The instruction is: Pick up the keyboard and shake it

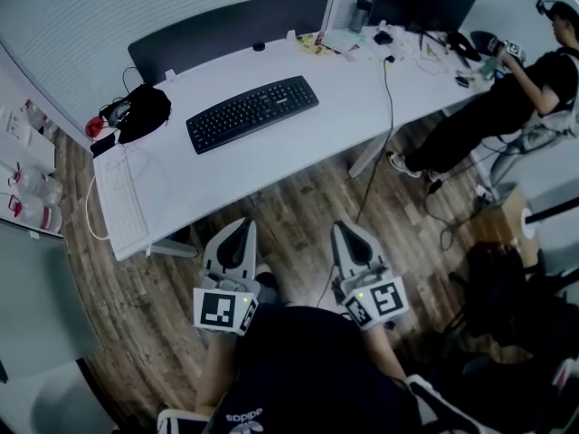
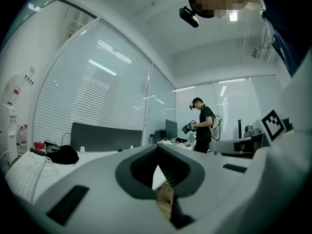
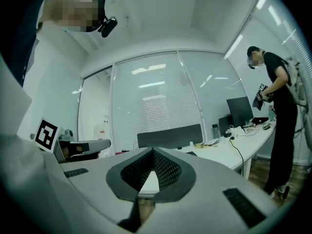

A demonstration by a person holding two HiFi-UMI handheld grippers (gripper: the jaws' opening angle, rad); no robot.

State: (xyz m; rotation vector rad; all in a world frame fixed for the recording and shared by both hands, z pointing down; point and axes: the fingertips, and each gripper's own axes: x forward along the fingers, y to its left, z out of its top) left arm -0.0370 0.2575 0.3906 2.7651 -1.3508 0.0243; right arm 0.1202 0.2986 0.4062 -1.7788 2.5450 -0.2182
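Note:
A black keyboard point(image 1: 252, 111) lies on the white desk point(image 1: 344, 107), slanted, near its middle. My left gripper point(image 1: 236, 232) and right gripper point(image 1: 349, 234) are held side by side over the wooden floor, short of the desk's front edge, both pointing toward it. Both are shut with nothing between the jaws. In the left gripper view the shut left gripper point(image 2: 157, 152) fills the bottom and the desk point(image 2: 97, 157) shows beyond it. In the right gripper view the right gripper point(image 3: 152, 156) is likewise shut and hides most of the desk point(image 3: 229, 152).
A black bag point(image 1: 143, 111) with cables and a white keyboard point(image 1: 118, 197) lie at the desk's left end. A dark partition point(image 1: 226, 25) lines the back. A person point(image 1: 507, 107) stands at the right end by a monitor point(image 1: 448, 3). A cable point(image 1: 384, 152) hangs to the floor.

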